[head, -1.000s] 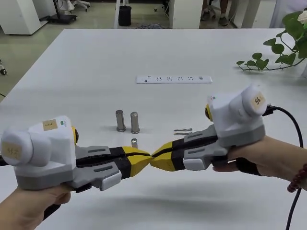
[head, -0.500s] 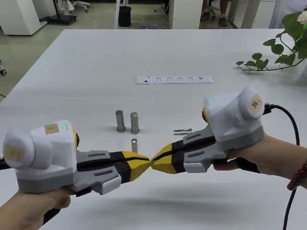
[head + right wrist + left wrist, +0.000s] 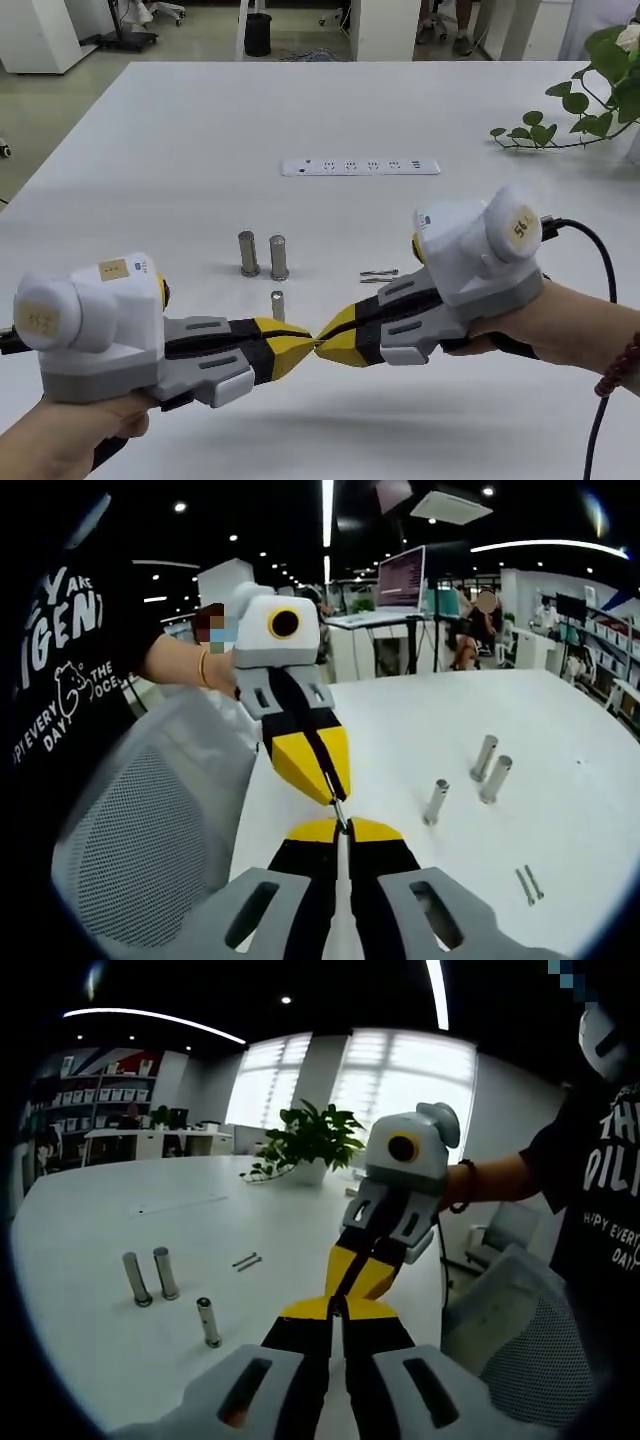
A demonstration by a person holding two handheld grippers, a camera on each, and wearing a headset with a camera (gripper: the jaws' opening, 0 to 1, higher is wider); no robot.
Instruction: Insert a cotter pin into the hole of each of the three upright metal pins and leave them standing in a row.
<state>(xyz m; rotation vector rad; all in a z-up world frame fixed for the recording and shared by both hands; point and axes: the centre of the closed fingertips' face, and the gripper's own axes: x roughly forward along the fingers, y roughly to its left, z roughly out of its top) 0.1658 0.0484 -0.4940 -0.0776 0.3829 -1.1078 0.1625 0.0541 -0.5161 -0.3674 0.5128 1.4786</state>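
Note:
Three upright metal pins stand on the white table: two side by side point(image 3: 247, 253) point(image 3: 279, 257) and one nearer me point(image 3: 278, 305). In the left gripper view they are at the left point(image 3: 165, 1272); in the right gripper view, at the right point(image 3: 485, 757). My left gripper point(image 3: 306, 335) and right gripper point(image 3: 324, 340) meet tip to tip above the table in front of the pins, both shut. A thin cotter pin point(image 3: 335, 802) bridges the two tips. Two more cotter pins point(image 3: 380, 273) lie flat to the right of the pins.
A white power strip point(image 3: 360, 167) lies further back on the table point(image 3: 150, 150). A potted plant's trailing leaves point(image 3: 560, 120) reach in at the back right. The right gripper's black cable point(image 3: 600, 270) hangs off to the right. An office chair point(image 3: 150, 810) is near the person.
Both grippers have drifted slightly left and down together, still tip to tip. The metal pins and loose cotter pins have not moved.

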